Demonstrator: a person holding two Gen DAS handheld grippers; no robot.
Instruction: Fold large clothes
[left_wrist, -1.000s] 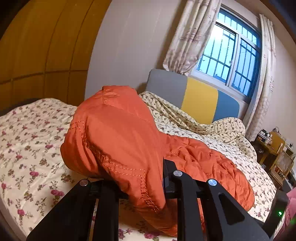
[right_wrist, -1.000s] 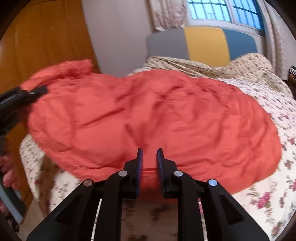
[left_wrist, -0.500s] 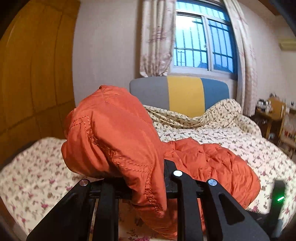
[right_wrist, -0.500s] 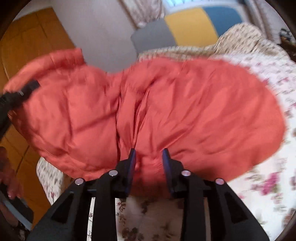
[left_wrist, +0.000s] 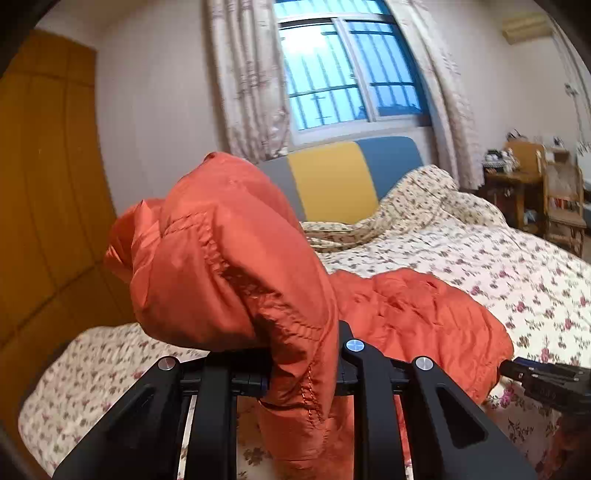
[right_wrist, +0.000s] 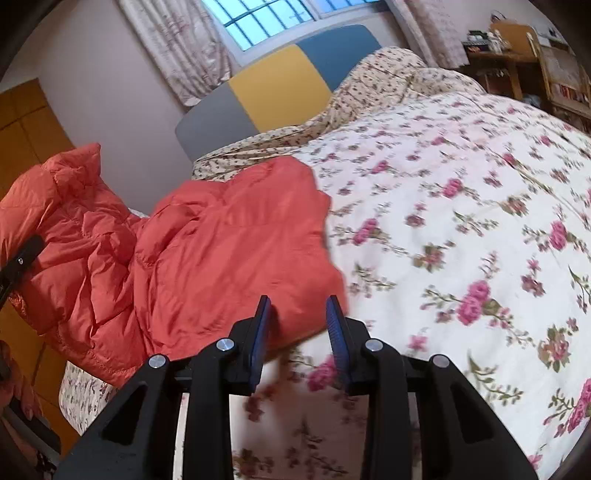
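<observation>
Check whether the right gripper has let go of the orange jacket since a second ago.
Yes. The right gripper stands open at the orange jacket hem, which now lies folded leftward, baring more floral bedspread.

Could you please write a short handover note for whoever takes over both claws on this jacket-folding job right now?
Left claw: shut on a bunched edge of the orange jacket, holding that part lifted above the bed.
Right claw: open, gripping nothing; the jacket's near edge lies just ahead of its fingertips.
Jacket: puffy, lying rumpled on the floral bedspread near the foot corner on the wardrobe side, one part doubled over.
Done: one part gathered and raised.
Left: regrip with the right claw, lay the lifted part over, flatten and finish the fold.
</observation>
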